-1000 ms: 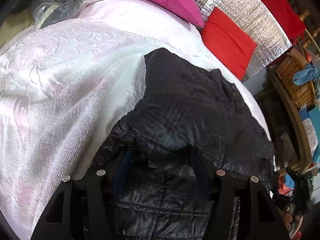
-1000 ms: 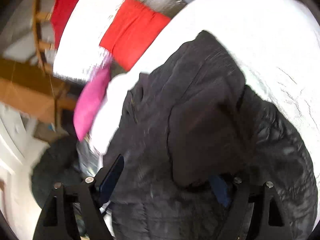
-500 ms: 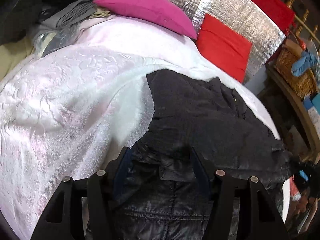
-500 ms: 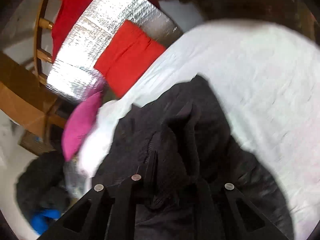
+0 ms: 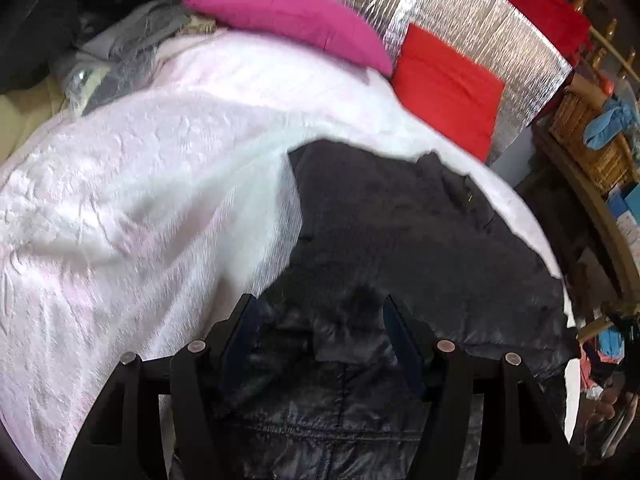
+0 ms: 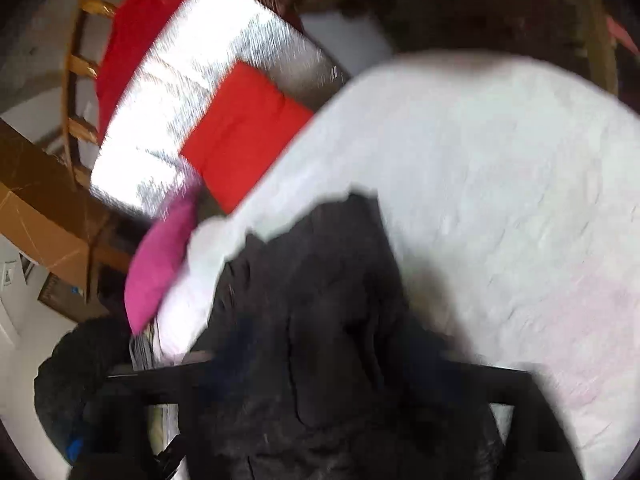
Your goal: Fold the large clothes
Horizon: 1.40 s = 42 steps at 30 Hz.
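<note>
Your fold is only partly done: the dark jacket (image 5: 420,240) lies on the white bedspread (image 5: 140,200), with its far part roughly flattened ahead of your left hand-held gripper (image 5: 320,332), but its near part is bunched and creased right at the tips, and the outline is still ragged instead of squared off. As I judge it, at least one more fold and a smoothing pass remain. Your left hand-held gripper has its jaws about half apart, with a puffy wad of the jacket's shiny quilted fabric filling the gap between them; the fabric seems to press against both inner faces, so it looks like a grip on that bulk. Your right hand-held gripper (image 6: 320,364) is blurred, but its jaws stand wide apart, having just been opening, and the jacket lies loosely heaped between and under them with nothing clamped, so that side reads as let go. Beyond the jacket, further from both grippers, a red cushion (image 5: 448,88) and a pink pillow (image 5: 288,12) rest at the head of the bed.
</note>
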Each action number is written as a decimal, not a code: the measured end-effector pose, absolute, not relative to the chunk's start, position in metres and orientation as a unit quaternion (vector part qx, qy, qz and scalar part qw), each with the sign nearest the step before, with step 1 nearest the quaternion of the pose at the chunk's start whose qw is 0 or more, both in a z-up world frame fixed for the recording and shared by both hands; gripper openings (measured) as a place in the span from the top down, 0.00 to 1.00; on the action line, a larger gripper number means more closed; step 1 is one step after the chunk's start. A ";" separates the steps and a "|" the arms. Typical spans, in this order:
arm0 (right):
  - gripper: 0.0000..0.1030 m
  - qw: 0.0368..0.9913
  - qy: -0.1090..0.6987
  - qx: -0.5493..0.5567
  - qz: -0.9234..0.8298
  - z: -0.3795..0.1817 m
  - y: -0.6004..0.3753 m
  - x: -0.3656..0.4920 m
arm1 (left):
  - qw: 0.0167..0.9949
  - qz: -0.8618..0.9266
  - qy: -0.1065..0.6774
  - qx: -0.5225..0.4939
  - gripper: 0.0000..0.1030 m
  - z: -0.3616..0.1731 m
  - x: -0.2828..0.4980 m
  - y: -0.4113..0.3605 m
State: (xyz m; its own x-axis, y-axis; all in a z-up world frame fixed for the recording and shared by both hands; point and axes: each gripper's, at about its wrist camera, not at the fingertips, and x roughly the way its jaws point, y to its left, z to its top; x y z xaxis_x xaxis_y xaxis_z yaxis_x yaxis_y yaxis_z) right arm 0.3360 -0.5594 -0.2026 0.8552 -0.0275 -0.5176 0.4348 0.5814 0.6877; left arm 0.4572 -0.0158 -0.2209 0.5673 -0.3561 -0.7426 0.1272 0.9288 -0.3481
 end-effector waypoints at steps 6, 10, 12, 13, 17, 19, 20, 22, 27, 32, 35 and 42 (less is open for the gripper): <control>0.10 0.841 0.324 0.411 -0.135 -0.229 -0.556 0.382 | 0.873 -0.136 0.448 -0.138 0.28 -0.224 0.468 -0.017; 0.33 0.825 0.372 0.402 -0.141 -0.258 -0.557 0.400 | 0.847 -0.138 0.491 -0.152 0.26 -0.246 0.483 -0.024; 0.40 0.835 0.373 0.378 -0.141 -0.255 -0.552 0.403 | 0.840 -0.134 0.502 -0.160 0.26 -0.255 0.485 -0.024; 0.49 0.841 0.372 0.365 -0.144 -0.251 -0.549 0.403 | 0.841 -0.134 0.498 -0.161 0.26 -0.255 0.484 -0.024; 0.68 0.869 0.323 0.342 -0.154 -0.226 -0.547 0.394 | 0.861 -0.124 0.477 -0.127 0.38 -0.248 0.481 -0.033; 0.69 0.869 0.320 0.342 -0.158 -0.228 -0.550 0.394 | 0.864 -0.118 0.475 -0.115 0.38 -0.248 0.481 -0.038; 0.69 0.864 0.336 0.337 -0.163 -0.236 -0.551 0.398 | 0.864 -0.113 0.480 -0.104 0.38 -0.251 0.481 -0.041; 0.69 0.855 0.360 0.334 -0.169 -0.253 -0.553 0.403 | 0.863 -0.109 0.485 -0.092 0.35 -0.256 0.483 -0.045; 0.62 0.849 0.347 0.367 -0.156 -0.242 -0.559 0.387 | 0.873 -0.094 0.475 -0.062 0.33 -0.252 0.478 -0.051; 0.28 0.868 0.321 0.345 -0.158 -0.218 -0.554 0.360 | 0.888 -0.084 0.452 -0.015 0.31 -0.243 0.464 -0.058; 0.28 0.882 0.296 0.334 -0.151 -0.203 -0.542 0.353 | 0.894 -0.079 0.440 0.002 0.31 -0.240 0.459 -0.062; 0.30 0.916 0.258 0.285 -0.114 -0.177 -0.506 0.348 | 0.904 -0.064 0.420 0.037 0.31 -0.235 0.450 -0.069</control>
State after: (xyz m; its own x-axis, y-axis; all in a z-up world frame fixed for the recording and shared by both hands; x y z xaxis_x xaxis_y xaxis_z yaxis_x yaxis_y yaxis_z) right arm 0.3480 -0.5058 -0.1771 0.8407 -0.0617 -0.5380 0.3561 0.8114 0.4634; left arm 0.4498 -0.0687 -0.2350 0.6389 -0.0856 -0.7645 0.1473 0.9890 0.0123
